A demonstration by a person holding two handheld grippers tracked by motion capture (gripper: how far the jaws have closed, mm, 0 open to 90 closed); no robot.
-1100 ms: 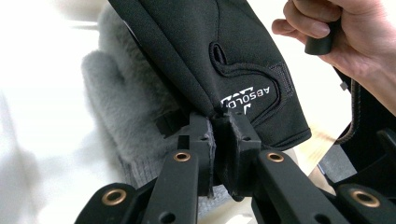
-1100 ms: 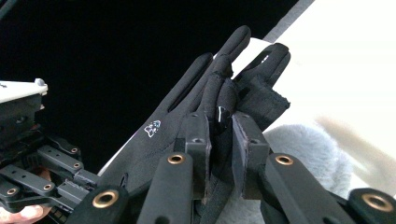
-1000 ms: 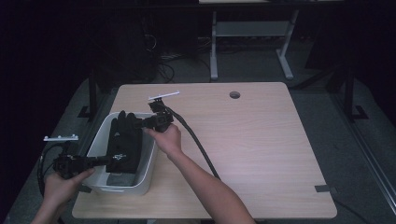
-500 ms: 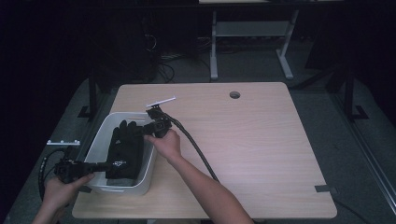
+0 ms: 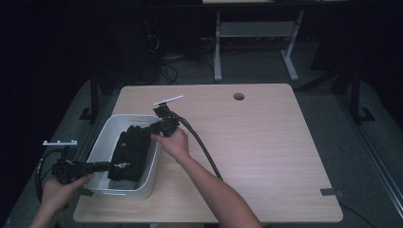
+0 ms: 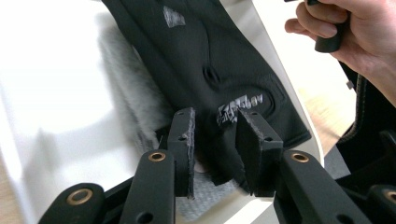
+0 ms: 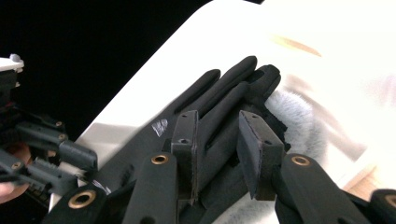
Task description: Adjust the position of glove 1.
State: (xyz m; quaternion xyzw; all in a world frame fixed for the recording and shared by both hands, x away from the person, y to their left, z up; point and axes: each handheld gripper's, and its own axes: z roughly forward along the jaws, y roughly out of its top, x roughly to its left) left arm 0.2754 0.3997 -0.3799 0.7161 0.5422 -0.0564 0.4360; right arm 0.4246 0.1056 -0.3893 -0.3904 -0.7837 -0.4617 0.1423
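Observation:
A black glove with grey fleece lining lies in a white bin at the table's left. My left gripper reaches in from the bin's near-left corner. Its jaws have just been opening and stand apart over the printed cuff, pads off it. My right gripper comes in over the far right rim. Its jaws have also just been opening, and the glove's fingers lie loose between its pads. The left gripper shows at the glove's other end.
The bin's wall rises around the glove. The wooden tabletop stretches to the right, with a round cable hole at the back. The right gripper's cable trails across the table. The hand on the right gripper is just past the bin's rim.
Both hands stay at the two ends of the glove. Nothing has clearly shifted in the high view.

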